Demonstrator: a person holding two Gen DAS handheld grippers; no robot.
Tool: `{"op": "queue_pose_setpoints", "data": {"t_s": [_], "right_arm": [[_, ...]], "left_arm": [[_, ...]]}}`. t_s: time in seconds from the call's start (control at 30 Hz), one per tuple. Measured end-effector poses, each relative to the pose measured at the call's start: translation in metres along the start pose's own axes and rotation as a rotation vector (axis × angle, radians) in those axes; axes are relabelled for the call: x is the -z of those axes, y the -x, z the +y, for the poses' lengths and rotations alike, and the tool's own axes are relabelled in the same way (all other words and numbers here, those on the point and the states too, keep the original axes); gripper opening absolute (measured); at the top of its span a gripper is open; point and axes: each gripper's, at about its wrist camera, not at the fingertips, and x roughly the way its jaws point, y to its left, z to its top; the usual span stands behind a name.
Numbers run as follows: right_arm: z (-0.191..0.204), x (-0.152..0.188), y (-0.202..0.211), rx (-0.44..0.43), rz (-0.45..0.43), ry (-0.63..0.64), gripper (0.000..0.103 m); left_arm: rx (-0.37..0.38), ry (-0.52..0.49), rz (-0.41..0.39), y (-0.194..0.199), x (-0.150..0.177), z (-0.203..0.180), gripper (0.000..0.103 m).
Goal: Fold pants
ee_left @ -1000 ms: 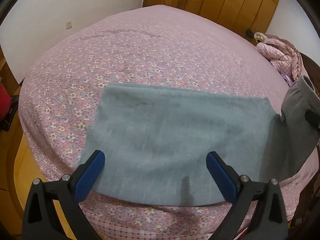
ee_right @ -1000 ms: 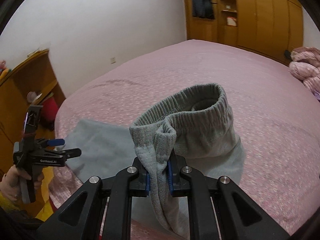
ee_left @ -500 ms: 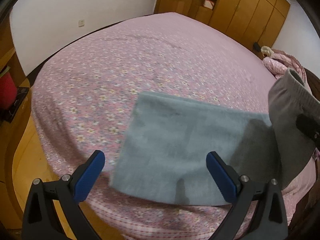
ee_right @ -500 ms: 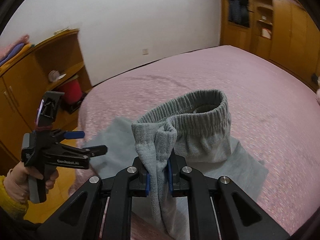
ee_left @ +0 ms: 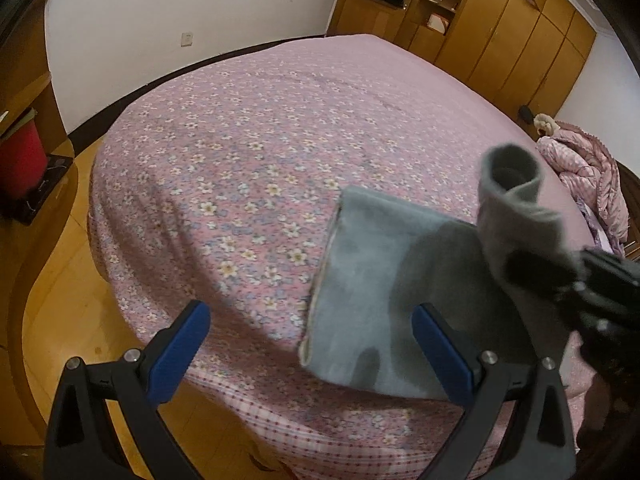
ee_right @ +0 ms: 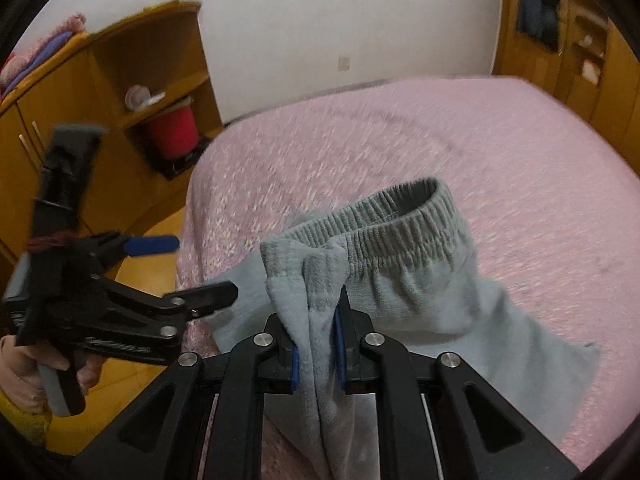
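Note:
Grey fleece pants (ee_left: 376, 280) lie partly folded on the pink floral bed (ee_left: 256, 160) near its front edge. My right gripper (ee_right: 316, 344) is shut on the elastic waistband (ee_right: 384, 216) and holds it lifted above the folded part; it shows at the right in the left wrist view (ee_left: 532, 268). My left gripper (ee_left: 308, 348) is open and empty, hovering at the bed's front edge, left of the pants. It also shows in the right wrist view (ee_right: 188, 268), held by a hand.
A wooden shelf unit (ee_right: 132, 92) with a red bucket (ee_right: 172, 132) stands left of the bed. Wooden wardrobes (ee_left: 500, 36) line the far wall. A pink quilted bundle (ee_left: 584, 168) lies at the bed's right side. Wooden floor (ee_left: 80, 296) lies below the front edge.
My right gripper has carried the lifted waistband leftward over the folded pants. My left gripper has moved to the left, off the pants, and stays open.

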Motion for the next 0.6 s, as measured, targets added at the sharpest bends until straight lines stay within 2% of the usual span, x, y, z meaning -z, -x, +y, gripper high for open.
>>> {"op": "queue_pose_setpoints", "data": {"t_s": [0.1, 0.2, 0.37, 0.5, 0.6], "right_arm": [[0.001, 0.001, -0.019, -0.029, 0.059, -0.045, 0.022], [-0.001, 0.004, -0.013, -0.044, 0.054, -0.049, 0.024], [-0.006, 0.008, 0.007, -0.126, 0.035, -0.079, 0.056], [-0.018, 0.017, 0.025, -0.081, 0.011, -0.107, 0.057], [-0.042, 0.030, 0.040, 0.016, 0.008, -0.171, 0.057]], "left_arm": [[-0.008, 0.001, -0.004, 0.003, 0.000, 0.004, 0.103], [-0.004, 0.008, -0.009, 0.005, 0.001, 0.010, 0.103], [0.006, 0.007, -0.029, 0.014, 0.000, 0.007, 0.103], [0.045, -0.001, -0.039, 0.019, -0.004, -0.003, 0.103], [0.074, -0.020, -0.044, 0.022, -0.009, -0.017, 0.103]]}}
